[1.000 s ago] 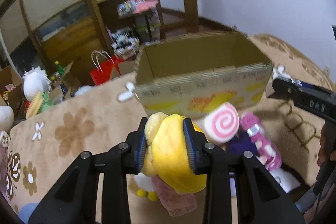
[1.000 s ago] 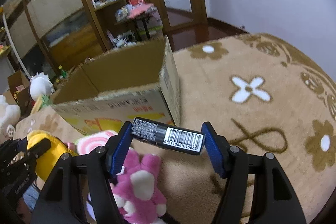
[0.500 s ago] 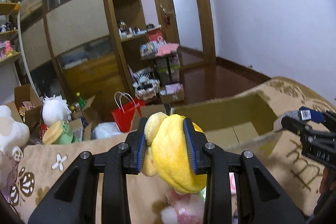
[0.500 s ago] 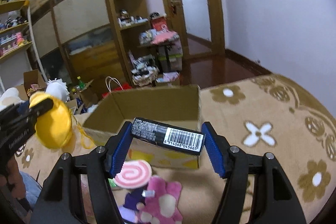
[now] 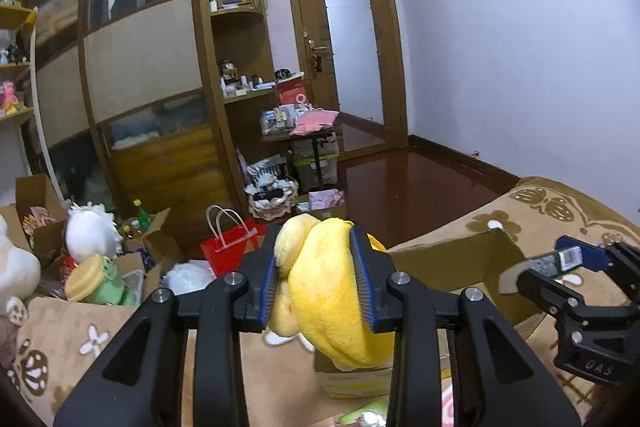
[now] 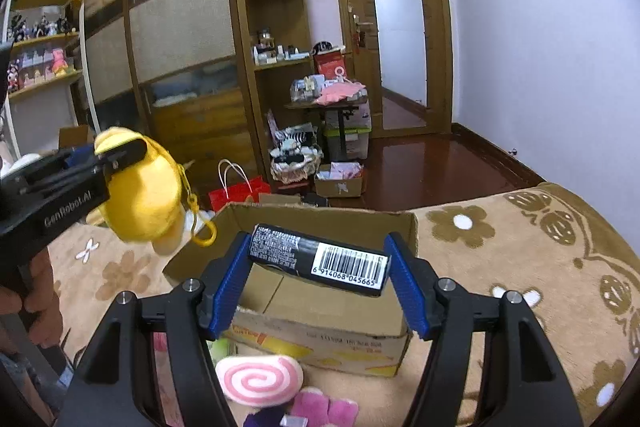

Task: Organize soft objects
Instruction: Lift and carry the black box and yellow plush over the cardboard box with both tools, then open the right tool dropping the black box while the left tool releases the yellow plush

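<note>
Above the box, at its near left corner, the left claw is clamped on a yellow plush held clear of the blanket. Right of it, over the box's open top, the right claw is clamped endwise on a black pack with a barcode. Near the box's front lie a pink swirl plush and a pink toy.

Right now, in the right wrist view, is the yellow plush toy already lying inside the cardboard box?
No, the yellow plush toy hangs in the left gripper, up in the air beside the cardboard box.
</note>
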A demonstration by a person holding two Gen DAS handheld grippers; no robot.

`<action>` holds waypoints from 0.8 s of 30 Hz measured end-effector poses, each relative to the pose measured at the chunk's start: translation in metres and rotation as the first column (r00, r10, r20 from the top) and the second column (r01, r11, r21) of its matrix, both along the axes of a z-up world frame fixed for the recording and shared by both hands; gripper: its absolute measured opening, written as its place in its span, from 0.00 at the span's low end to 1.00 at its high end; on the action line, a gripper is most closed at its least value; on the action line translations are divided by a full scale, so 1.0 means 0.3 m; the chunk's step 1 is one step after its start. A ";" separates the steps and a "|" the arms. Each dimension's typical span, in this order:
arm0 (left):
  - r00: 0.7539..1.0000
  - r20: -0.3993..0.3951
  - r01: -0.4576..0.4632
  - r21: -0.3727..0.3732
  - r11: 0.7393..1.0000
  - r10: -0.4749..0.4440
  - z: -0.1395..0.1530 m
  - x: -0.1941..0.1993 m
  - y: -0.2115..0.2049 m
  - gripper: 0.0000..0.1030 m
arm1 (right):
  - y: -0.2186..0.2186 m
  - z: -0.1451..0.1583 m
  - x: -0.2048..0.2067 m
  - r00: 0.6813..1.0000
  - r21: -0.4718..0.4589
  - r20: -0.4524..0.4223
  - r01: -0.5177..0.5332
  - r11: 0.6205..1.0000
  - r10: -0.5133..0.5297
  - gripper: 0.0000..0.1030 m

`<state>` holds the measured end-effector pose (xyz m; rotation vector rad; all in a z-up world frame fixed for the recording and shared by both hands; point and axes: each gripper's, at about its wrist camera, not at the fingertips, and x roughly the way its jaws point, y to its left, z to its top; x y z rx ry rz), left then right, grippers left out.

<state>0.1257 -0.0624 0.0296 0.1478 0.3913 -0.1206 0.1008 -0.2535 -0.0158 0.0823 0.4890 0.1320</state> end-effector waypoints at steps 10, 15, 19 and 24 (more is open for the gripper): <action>0.994 -0.077 0.074 -0.046 0.996 -0.077 -0.110 0.038 -0.047 0.32 | 0.002 -0.061 0.060 1.000 0.005 -0.004 -0.002 1.000 0.002 0.69; 0.992 -0.090 0.082 -0.064 0.995 -0.088 -0.133 0.073 -0.061 0.32 | 0.002 -0.070 0.076 1.000 0.011 -0.003 -0.004 1.000 0.004 0.69; 0.986 -0.149 0.066 -0.048 0.997 -0.073 -0.174 0.112 -0.072 0.33 | 0.002 -0.087 0.088 1.000 0.012 -0.020 -0.010 1.000 0.010 0.69; 0.977 -0.198 0.068 -0.036 0.997 -0.074 -0.211 0.132 -0.083 0.38 | -0.004 -0.117 0.109 0.998 0.026 -0.055 -0.012 1.000 0.014 0.69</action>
